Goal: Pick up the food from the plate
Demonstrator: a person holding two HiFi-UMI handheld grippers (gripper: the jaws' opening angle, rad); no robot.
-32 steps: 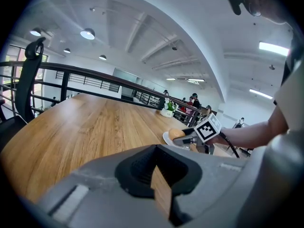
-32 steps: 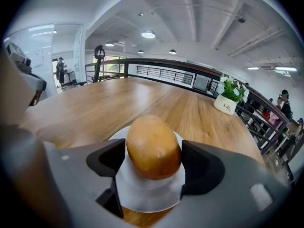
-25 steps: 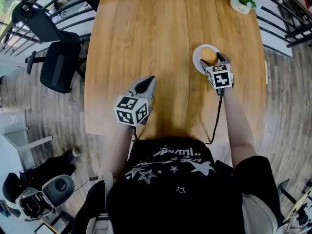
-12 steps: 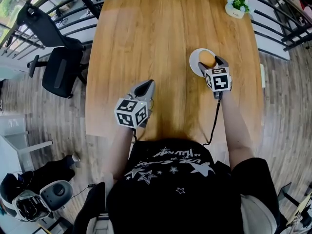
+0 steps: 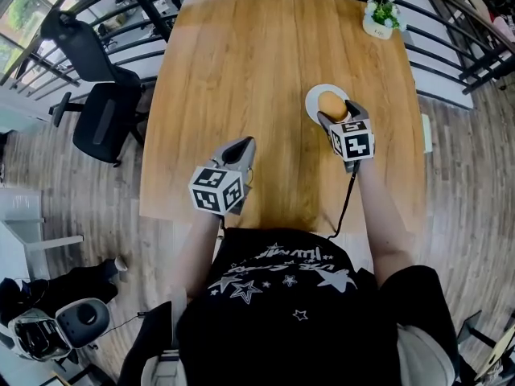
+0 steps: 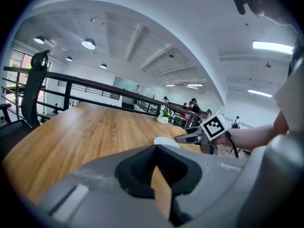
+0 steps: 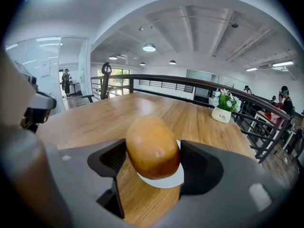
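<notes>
A golden-brown bun [image 5: 331,101] [image 7: 152,146] sits between the jaws of my right gripper [image 5: 335,110] [image 7: 153,161], over a small white plate [image 5: 313,97] [image 7: 167,181] on the wooden table [image 5: 257,63]. Both pads touch the bun's sides, so the gripper is shut on it. Whether the bun still rests on the plate I cannot tell. My left gripper [image 5: 241,145] [image 6: 159,177] hovers near the table's front edge, well left of the plate, shut and holding nothing. The left gripper view also catches the right gripper [image 6: 202,133] and the plate [image 6: 165,141].
A small white pot with a green plant [image 5: 378,16] [image 7: 223,109] stands at the table's far right corner. A black office chair [image 5: 98,107] is left of the table. Railings [image 5: 451,22] run behind and beside it.
The head view has shifted a little. The right gripper stays around the bun over the plate, and the left gripper keeps its place near the front edge.
</notes>
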